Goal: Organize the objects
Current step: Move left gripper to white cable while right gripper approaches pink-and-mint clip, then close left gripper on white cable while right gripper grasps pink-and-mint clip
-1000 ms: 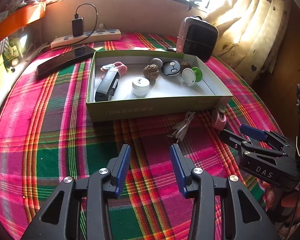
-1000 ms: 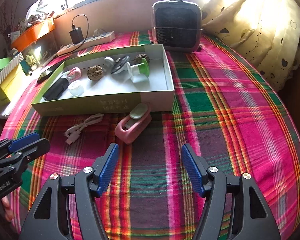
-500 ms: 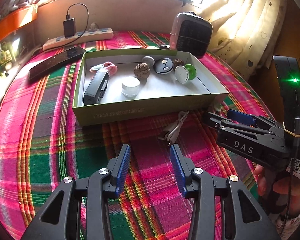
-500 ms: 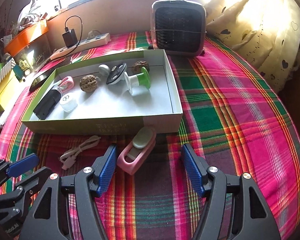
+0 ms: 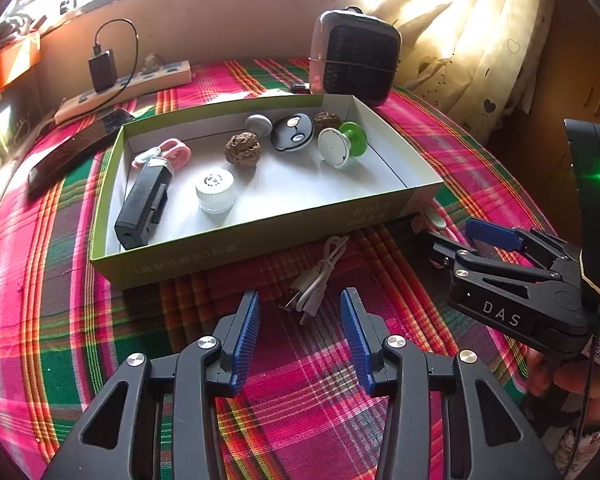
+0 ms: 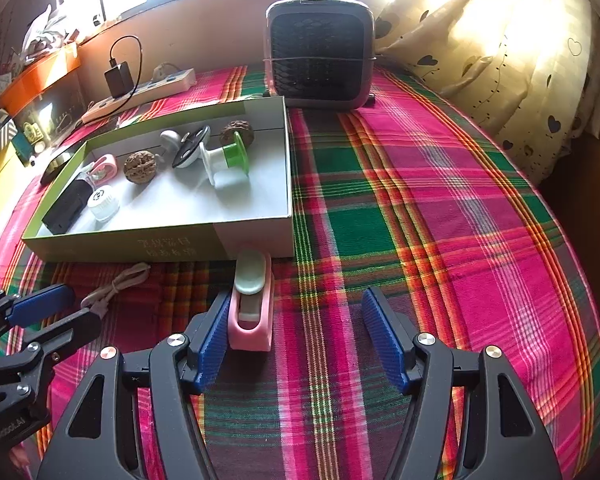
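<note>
A green-sided open box (image 5: 260, 236) (image 6: 100, 244) on the plaid cloth holds several small items: a black device (image 5: 142, 208), a white cap (image 5: 216, 190), walnuts, a green-and-white spool (image 5: 342, 146). A coiled white cable (image 5: 318, 276) (image 6: 114, 284) lies in front of the box; my left gripper (image 5: 300, 332) is open just short of it. A pink clip with a pale green lever (image 6: 252, 300) lies by the box's front right corner. My right gripper (image 6: 292, 340) is open, its left finger beside the clip. The right gripper also shows in the left wrist view (image 5: 460, 240).
A grey fan heater (image 6: 320, 52) stands behind the box. A power strip with a black charger (image 5: 128, 84) and a dark phone (image 5: 76, 148) lie at the back left. Cushions (image 6: 500, 60) line the right side. Plaid cloth (image 6: 440, 220) stretches right of the box.
Both grippers have moved forward toward the box. The cable now lies just ahead of my left fingers, and the pink clip now sits beside my right gripper's left finger.
</note>
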Action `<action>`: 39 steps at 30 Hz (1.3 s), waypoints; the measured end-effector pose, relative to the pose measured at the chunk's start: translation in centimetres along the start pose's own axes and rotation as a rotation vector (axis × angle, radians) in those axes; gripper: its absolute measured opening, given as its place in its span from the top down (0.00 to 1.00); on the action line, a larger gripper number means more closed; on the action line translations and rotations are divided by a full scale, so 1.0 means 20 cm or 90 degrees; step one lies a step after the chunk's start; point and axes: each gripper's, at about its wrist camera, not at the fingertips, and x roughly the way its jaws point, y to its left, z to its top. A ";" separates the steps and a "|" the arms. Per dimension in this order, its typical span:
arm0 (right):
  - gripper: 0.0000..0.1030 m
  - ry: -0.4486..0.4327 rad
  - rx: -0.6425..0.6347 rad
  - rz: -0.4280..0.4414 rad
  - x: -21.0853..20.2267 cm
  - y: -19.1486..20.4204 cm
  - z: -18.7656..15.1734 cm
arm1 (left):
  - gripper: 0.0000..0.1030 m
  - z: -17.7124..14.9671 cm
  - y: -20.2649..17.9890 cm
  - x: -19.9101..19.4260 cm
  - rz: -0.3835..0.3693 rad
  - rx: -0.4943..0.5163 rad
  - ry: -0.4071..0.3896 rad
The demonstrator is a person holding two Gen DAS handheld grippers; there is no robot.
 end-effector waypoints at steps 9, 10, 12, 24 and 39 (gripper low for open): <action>0.42 0.000 -0.017 0.000 0.00 -0.03 0.00 | 0.61 0.02 -0.03 0.04 0.009 0.006 0.008; 0.42 -0.001 -0.017 0.001 0.00 -0.03 0.00 | 0.61 0.02 -0.03 0.04 0.009 0.005 0.008; 0.42 -0.001 -0.018 0.002 0.00 -0.04 0.00 | 0.61 0.02 -0.04 0.05 0.015 0.009 0.009; 0.42 0.000 -0.040 0.010 0.00 -0.06 -0.01 | 0.61 0.03 -0.08 0.07 0.042 0.023 0.002; 0.42 0.000 -0.046 0.019 0.01 -0.07 -0.01 | 0.62 0.02 -0.09 0.07 0.052 0.026 -0.006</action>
